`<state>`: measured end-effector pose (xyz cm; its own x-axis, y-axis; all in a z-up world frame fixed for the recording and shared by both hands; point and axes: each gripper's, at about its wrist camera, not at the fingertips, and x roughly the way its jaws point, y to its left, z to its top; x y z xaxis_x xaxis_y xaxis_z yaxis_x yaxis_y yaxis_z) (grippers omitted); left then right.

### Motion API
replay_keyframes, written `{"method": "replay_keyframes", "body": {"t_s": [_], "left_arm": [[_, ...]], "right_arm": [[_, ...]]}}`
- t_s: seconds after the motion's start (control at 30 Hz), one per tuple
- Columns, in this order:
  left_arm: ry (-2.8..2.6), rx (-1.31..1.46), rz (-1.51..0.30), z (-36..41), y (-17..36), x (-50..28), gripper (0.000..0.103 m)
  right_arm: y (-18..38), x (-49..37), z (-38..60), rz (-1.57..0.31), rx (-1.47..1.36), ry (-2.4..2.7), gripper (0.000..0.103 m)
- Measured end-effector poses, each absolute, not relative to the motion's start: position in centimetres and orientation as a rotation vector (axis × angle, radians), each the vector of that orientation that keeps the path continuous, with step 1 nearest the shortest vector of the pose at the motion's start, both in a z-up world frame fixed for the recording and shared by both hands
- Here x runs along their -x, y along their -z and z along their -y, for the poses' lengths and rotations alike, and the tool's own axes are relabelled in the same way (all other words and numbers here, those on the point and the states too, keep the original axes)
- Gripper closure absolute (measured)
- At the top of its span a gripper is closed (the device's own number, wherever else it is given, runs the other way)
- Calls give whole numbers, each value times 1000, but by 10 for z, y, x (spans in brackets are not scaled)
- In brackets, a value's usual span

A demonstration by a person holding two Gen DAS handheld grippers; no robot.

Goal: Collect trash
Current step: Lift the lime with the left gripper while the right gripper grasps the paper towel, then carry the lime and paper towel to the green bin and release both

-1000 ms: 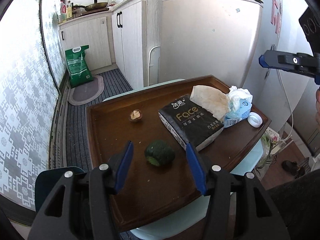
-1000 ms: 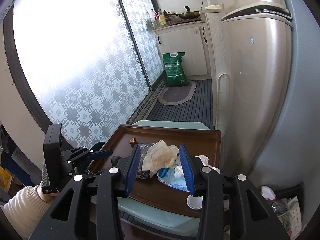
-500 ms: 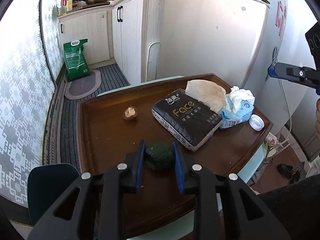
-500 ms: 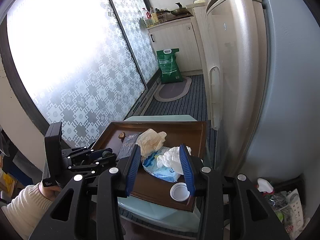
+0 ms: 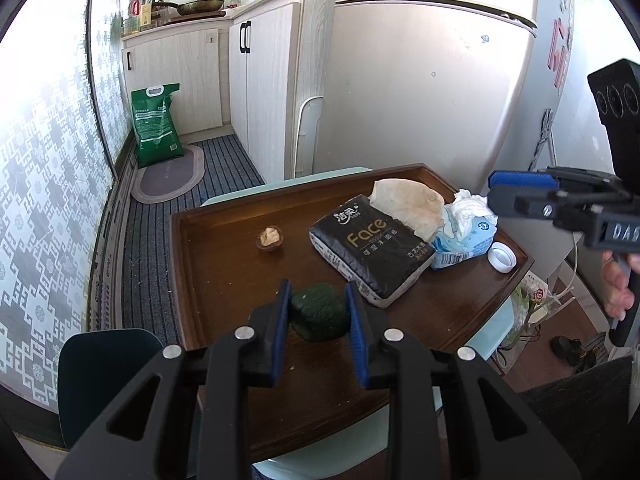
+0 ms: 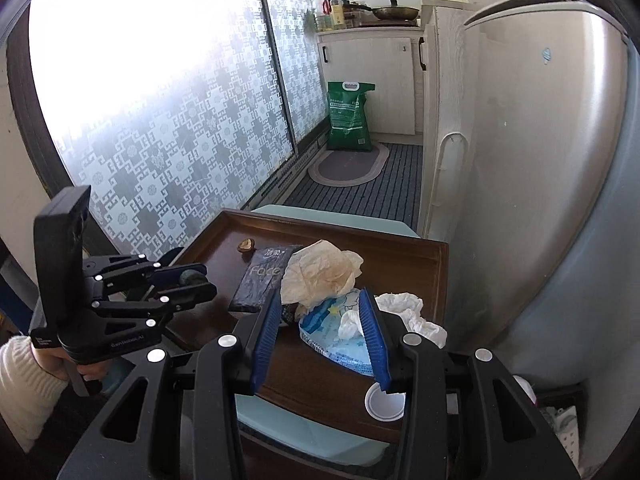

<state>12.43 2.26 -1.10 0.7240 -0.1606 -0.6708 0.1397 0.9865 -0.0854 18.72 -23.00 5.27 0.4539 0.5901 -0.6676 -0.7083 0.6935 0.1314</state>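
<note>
My left gripper (image 5: 317, 312) is shut on a dark green avocado piece (image 5: 319, 317), held just above the brown tray (image 5: 216, 280); it also shows in the right wrist view (image 6: 192, 282). On the tray lie a small nut shell (image 5: 270, 237), a black tissue pack (image 5: 370, 244), a crumpled stained napkin (image 5: 406, 200), a blue wrapper with white tissue (image 5: 466, 232) and a white cap (image 5: 502, 257). My right gripper (image 6: 322, 334) is open, its fingers either side of the blue wrapper (image 6: 338, 338), above it; the napkin (image 6: 320, 276) lies just beyond.
A fridge (image 5: 432, 92) stands behind the tray. A green sack (image 5: 157, 124) and oval mat (image 5: 170, 178) are on the striped floor by the cabinets. A dark chair (image 5: 100, 368) is at the tray's left. A bin with trash (image 6: 560, 420) sits low right.
My left gripper closed around the avocado piece and lifted it slightly. My right gripper moved down and closer over the blue wrapper.
</note>
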Motion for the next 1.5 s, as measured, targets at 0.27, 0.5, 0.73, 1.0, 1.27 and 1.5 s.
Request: {"method": "replay_keyframes", "body": {"t_s": [0.27,0.5,0.73,1.0,1.27,1.5], "left_arm": [[149,71,-745,-38,6,-119,74],[139,84,-733,-49,3,-112,74],[137,93,-715,-61,-3,-101,74],[108,117,-699,-82,-9,-91,74],[59,128,-700,-107,-6,-75,74],[6,145,-710,-138,-1,-60,74]], "right_arm": [[-38,-186,199,-745,276,-775,62],[-28,-195,182,-752,308,-708,62],[-24,-201,181,-777,312,-671,91],[-49,-195,183,-710,292,-652,92],[-72,-183,168,-653,272,-694,92],[-78,-165,134,-625,290,-776,92]]}}
